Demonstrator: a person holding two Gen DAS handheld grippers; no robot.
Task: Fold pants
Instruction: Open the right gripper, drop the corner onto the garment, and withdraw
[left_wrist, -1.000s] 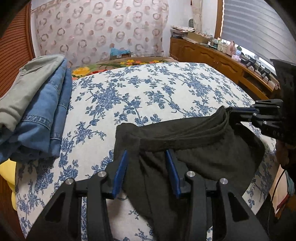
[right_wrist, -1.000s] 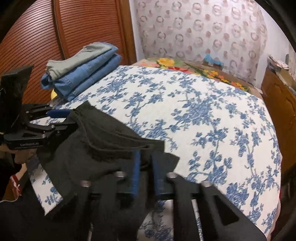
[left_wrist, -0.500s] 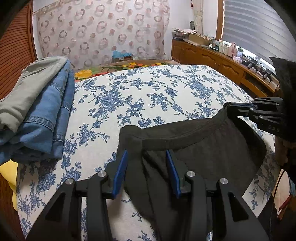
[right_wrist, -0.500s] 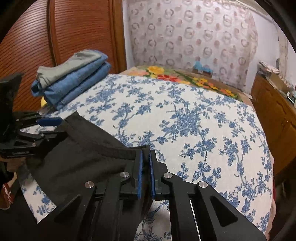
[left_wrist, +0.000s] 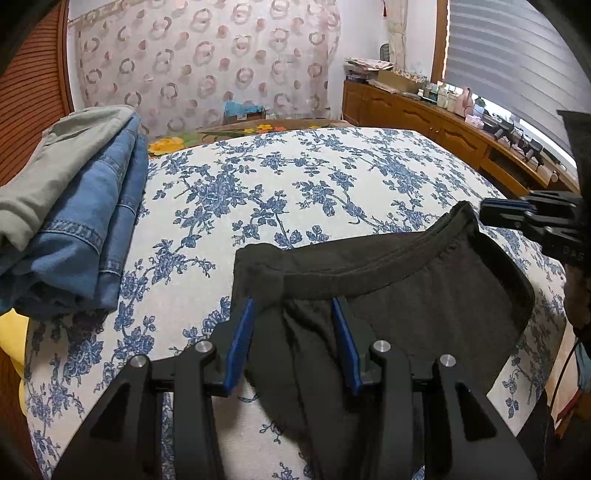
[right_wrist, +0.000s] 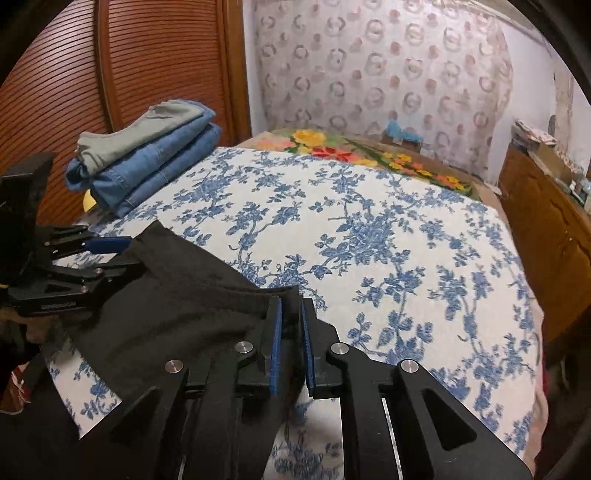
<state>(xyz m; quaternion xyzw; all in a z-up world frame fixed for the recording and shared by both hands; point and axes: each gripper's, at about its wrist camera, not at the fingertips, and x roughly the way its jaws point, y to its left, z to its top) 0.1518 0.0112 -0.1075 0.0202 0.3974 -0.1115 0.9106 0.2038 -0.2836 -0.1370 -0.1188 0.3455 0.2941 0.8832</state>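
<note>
Black pants (left_wrist: 406, 291) lie at the near edge of the floral bed, waistband stretched between the two grippers. My left gripper (left_wrist: 293, 314) is open, its blue pads either side of the bunched left waistband corner. It also shows in the right wrist view (right_wrist: 110, 254) at the far-left corner of the pants (right_wrist: 166, 295). My right gripper (right_wrist: 291, 314) is shut on the right waistband corner. It shows in the left wrist view (left_wrist: 491, 216) at the pants' right corner.
A stack of folded jeans and grey-green pants (left_wrist: 70, 206) sits at the bed's left edge, also seen in the right wrist view (right_wrist: 147, 162). A blue-flowered bedspread (left_wrist: 295, 184) covers the bed. A wooden sideboard (left_wrist: 461, 129) runs along the right wall.
My right gripper has closed on the waistband corner and pulled it rightward, stretching the waistband taut. My left gripper has stayed open around its corner.
</note>
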